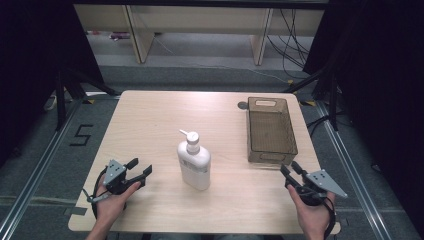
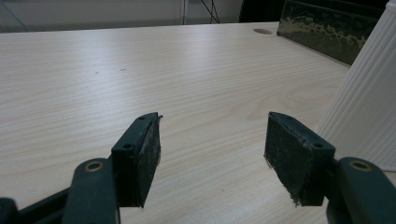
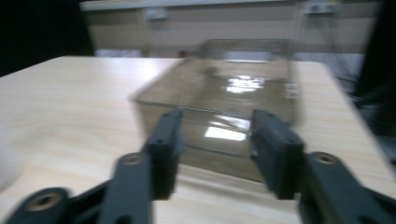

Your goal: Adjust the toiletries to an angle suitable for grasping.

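Left claw (image 1: 141, 170): jaws spread wide with nothing between them, low over the near left of the worktop (image 1: 150, 120); it faces the pump bottle, which in the left gripper view rises just past the right-hand jaw, apart from it.
Right claw (image 1: 290, 170): jaws parted and empty, at the near right edge; it faces the near end wall of the bin and is close to it but not touching.
Reason for the poses: both claws sit low and aimed inward, each lined up with its nearest object, probably poised for a first grasp.
Pump bottle (image 1: 194, 162): upright near the worktop's centre, between the two claws and nearer the left one; white, flattened body with fine vertical ribbing seen up close (image 2: 369, 102), a label on its face, and a white pump head whose spout points left and away.
Bin (image 1: 270, 131): clear, smoke-tinted plastic, rectangular, open-topped, on the right half with its long side running away from the person; apparently empty, though the right gripper view (image 3: 224, 98) is motion-blurred.
Likely purpose: the bin stands within easy reach, as a receptacle for the bottle.
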